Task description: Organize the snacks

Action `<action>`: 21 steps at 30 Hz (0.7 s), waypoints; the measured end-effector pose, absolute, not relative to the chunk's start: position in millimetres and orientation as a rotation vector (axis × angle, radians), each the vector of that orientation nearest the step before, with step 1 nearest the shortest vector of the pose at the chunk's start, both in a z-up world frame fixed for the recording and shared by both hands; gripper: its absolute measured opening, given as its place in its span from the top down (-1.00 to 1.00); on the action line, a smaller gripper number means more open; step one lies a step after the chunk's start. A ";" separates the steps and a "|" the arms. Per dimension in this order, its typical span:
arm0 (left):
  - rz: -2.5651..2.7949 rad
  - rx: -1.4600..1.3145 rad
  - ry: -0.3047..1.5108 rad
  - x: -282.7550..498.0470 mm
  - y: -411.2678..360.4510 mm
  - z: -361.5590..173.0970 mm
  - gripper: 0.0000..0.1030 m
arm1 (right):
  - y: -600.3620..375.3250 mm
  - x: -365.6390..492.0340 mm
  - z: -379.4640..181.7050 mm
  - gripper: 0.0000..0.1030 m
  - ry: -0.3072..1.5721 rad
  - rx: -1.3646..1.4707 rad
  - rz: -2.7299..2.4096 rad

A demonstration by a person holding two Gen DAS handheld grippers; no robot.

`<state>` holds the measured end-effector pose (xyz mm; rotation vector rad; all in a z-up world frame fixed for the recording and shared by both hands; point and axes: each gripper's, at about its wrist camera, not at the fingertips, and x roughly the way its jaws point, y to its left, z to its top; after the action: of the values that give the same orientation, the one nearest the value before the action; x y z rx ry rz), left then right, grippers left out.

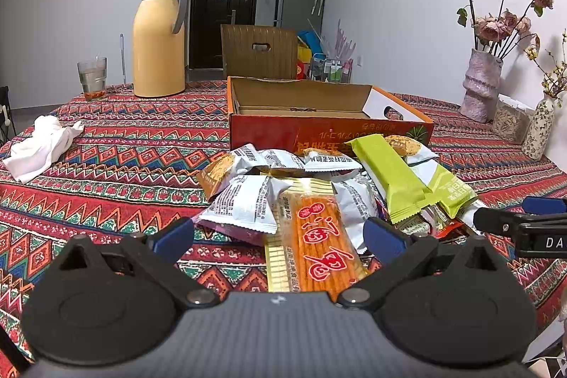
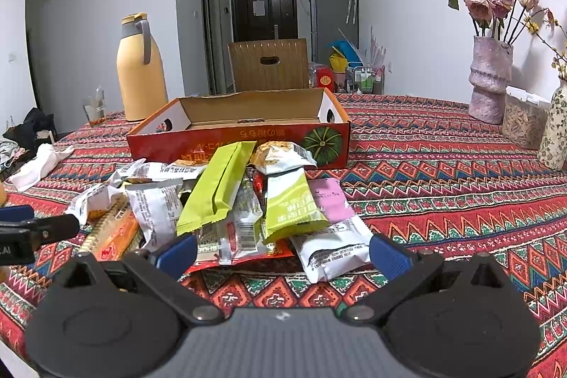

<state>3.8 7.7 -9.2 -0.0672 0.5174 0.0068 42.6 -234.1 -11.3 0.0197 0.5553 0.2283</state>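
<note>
A pile of snack packets point(image 1: 319, 186) lies on the patterned tablecloth in front of an open, empty orange cardboard box point(image 1: 329, 126). On the near side lies a long orange packet with red characters point(image 1: 319, 236), with white packets point(image 1: 244, 201) and a lime-green packet point(image 1: 389, 176) around it. My left gripper point(image 1: 280, 236) is open, low over the cloth, its fingers either side of the orange packet's near end. My right gripper point(image 2: 283, 250) is open just before the pile point(image 2: 248, 201), near a white packet point(image 2: 333, 247). The box shows behind point(image 2: 241, 137).
A yellow thermos point(image 1: 159, 38) and a glass point(image 1: 93, 77) stand at the back left. A crumpled white cloth point(image 1: 39, 147) lies at left. Vases with dried flowers point(image 1: 482, 87) and a jar stand at the right by the wall. A brown chair back point(image 1: 260, 50) is behind the table.
</note>
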 end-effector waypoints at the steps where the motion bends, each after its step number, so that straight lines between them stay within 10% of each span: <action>1: 0.007 -0.068 0.519 4.3 7.6 -9.1 -1.00 | -234.9 43.1 -11.7 -1.00 0.556 0.020 0.227; 21: 0.014 -0.076 0.528 21.1 10.9 -9.5 -1.00 | -236.2 58.4 -15.9 -1.00 0.567 0.008 0.210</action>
<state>21.1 10.9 -9.5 -0.0758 0.5281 0.0139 58.4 -236.2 -15.9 0.0077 0.5666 0.2100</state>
